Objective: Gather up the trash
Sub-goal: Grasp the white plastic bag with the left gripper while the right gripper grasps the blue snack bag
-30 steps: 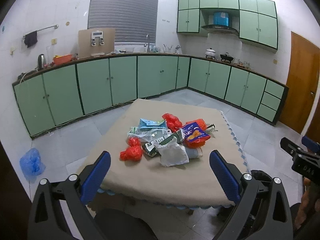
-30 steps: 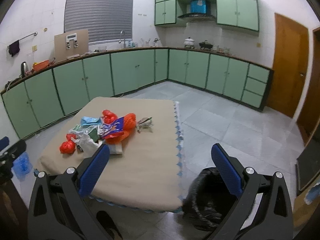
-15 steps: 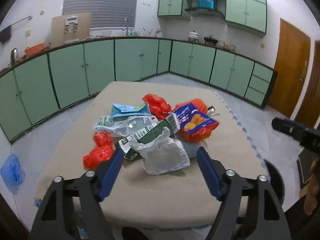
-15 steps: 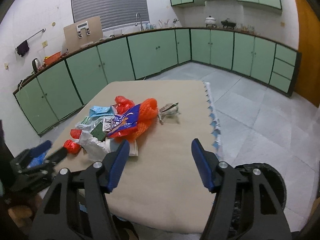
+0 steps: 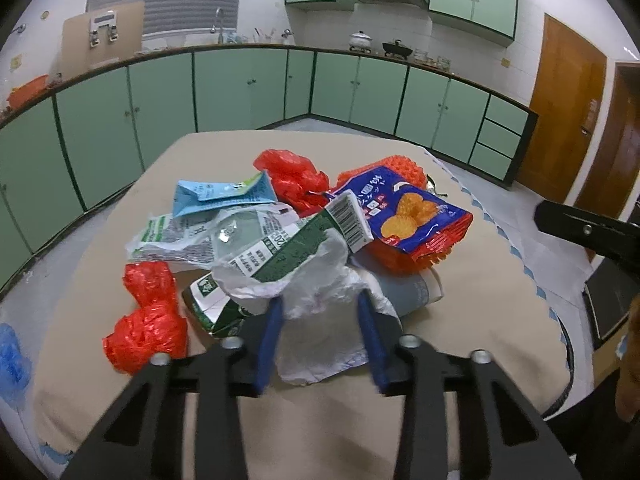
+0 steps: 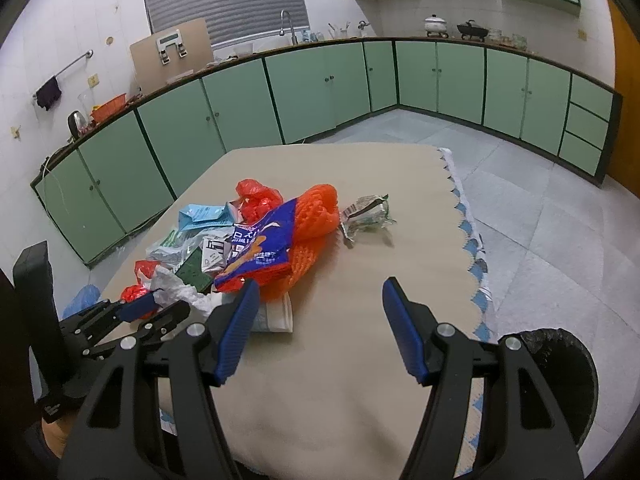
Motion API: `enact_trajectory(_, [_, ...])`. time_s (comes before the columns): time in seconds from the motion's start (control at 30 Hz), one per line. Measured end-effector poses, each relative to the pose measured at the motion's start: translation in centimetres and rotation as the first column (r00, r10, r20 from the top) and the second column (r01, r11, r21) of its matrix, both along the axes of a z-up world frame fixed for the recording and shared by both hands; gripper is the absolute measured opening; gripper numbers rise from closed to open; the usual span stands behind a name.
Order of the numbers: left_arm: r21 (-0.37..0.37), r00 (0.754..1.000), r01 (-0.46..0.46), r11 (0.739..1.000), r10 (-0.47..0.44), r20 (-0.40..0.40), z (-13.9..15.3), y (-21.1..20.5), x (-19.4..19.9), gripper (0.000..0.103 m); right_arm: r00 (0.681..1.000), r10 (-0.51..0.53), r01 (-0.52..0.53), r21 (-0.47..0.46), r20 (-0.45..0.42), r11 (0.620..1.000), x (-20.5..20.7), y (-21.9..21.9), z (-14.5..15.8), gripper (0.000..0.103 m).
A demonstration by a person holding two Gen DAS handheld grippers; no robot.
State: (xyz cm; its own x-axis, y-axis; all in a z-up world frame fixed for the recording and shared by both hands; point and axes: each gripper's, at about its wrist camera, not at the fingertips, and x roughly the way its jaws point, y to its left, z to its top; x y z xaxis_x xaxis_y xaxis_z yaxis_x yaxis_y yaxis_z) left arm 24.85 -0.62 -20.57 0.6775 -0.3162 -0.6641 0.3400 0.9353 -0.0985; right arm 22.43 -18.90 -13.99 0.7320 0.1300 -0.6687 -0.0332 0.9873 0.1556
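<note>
Left gripper (image 5: 320, 320) now in closer, fingers narrowed around white plastic bag (image 5: 320, 304), grip uncertain, right gripper (image 6: 316, 320) wide open, empty, over table (image 6: 360, 360)

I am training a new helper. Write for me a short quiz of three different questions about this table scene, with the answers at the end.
1. True or false: the left tongs have their fingers on both sides of the white plastic bag.
2. Multiple choice: where is the black trash bin? A) on the table B) on the floor beside the table's right edge C) on the counter
3. Fill in: the right tongs are open and hold ____.

Key: 1 true; 2 B; 3 nothing. The small crumpled wrapper lies alone on the beige tablecloth, apart from the pile, ahead of the right tongs. Whether the left tongs already press the bag cannot be told.
</note>
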Motion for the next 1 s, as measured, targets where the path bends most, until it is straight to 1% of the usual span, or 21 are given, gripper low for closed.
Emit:
enact_trajectory(0.03, [-0.006, 1.0, 0.006, 1.0, -0.006, -0.005, -0.1, 0.1, 0.1, 0.017, 1.0, 0.003, -0.003, 0.002, -0.001, 1.0, 0.1, 0.1, -0.1, 0.062])
enact_trajectory(0.07, [-0.016, 1.0, 0.013, 1.0, -0.013, -0.008, -0.1, 0.2, 0.1, 0.01, 1.0, 0.007, -0.007, 0.004, 0.0, 1.0, 0.3, 0.2, -0.2, 0.061])
enact_trajectory(0.17, [-0.037, 1.0, 0.018, 0.999, -0.017, 0.01, 0.2, 0.3, -0.3, 0.006, 1.0, 0.015, -0.015, 0.007, 0.002, 1.0, 0.8, 0.7, -0.5, 0.059])
enact_trajectory(0.23, [-0.055, 1.0, 0.014, 0.998, -0.013, 0.021, 0.7, 0.5, -0.7, 0.005, 1.0, 0.021, -0.021, 0.01, -0.002, 1.0, 1.1, 1.1, -0.8, 0.052])
enact_trajectory(0.33, [-0.087, 0.999, 0.016, 0.996, -0.012, 0.047, 1.9, 1.1, -1.4, 0.005, 1.0, 0.027, -0.027, 0.026, -0.008, 0.999, 1.5, 1.5, -1.2, 0.047])
enact_trajectory(0.47, [-0.098, 0.994, 0.008, 0.995, 0.003, 0.111, 4.0, 1.8, -2.6, 0.005, 0.999, 0.033, -0.033, 0.05, -0.004, 0.998, 2.2, 2.1, -1.6, 0.047])
enact_trajectory(0.6, [-0.147, 0.988, -0.026, 0.989, 0.048, 0.149, 5.8, 3.5, -3.2, 0.005, 0.999, 0.036, -0.035, 0.062, -0.01, 0.997, 3.4, 2.9, -2.1, 0.047])
enact_trajectory(0.67, [-0.153, 0.986, -0.037, 0.988, 0.061, 0.157, 6.2, 4.1, -2.9, 0.005, 1.0, 0.025, -0.024, 0.066, -0.016, 0.998, 4.1, 3.0, -2.6, 0.047])
enact_trajectory(0.8, [-0.136, 0.984, -0.045, 0.99, 0.068, 0.165, 6.2, 4.3, -2.4, 0.005, 0.998, 0.024, -0.017, 0.121, -0.062, 0.993, 5.5, 2.8, -3.9, 0.048])
enact_trajectory(0.83, [-0.13, 0.983, -0.046, 0.991, 0.068, 0.171, 6.2, 4.2, -2.3, 0.005, 0.997, 0.028, -0.017, 0.135, -0.074, 0.991, 5.7, 2.7, -4.2, 0.046])
enact_trajectory(0.87, [-0.122, 0.982, -0.044, 0.991, 0.066, 0.175, 6.2, 4.2, -2.3, 0.005, 0.996, 0.033, -0.019, 0.153, -0.085, 0.988, 5.8, 2.7, -4.5, 0.042])
enact_trajectory(0.9, [-0.115, 0.982, -0.044, 0.992, 0.065, 0.178, 6.2, 4.0, -2.2, 0.005, 0.995, 0.037, -0.02, 0.17, -0.094, 0.985, 5.8, 2.6, -4.7, 0.037])
enact_trajectory(0.97, [-0.114, 0.981, -0.044, 0.992, 0.064, 0.181, 6.2, 4.0, -2.0, 0.005, 0.995, 0.043, -0.026, 0.189, -0.088, 0.982, 5.5, 2.5, -4.6, 0.033])
enact_trajectory(1.0, [-0.116, 0.981, -0.046, 0.992, 0.067, 0.183, 6.3, 4.0, -1.9, 0.005, 0.995, 0.051, -0.033, 0.195, -0.088, 0.98, 5.3, 2.5, -4.5, 0.026])
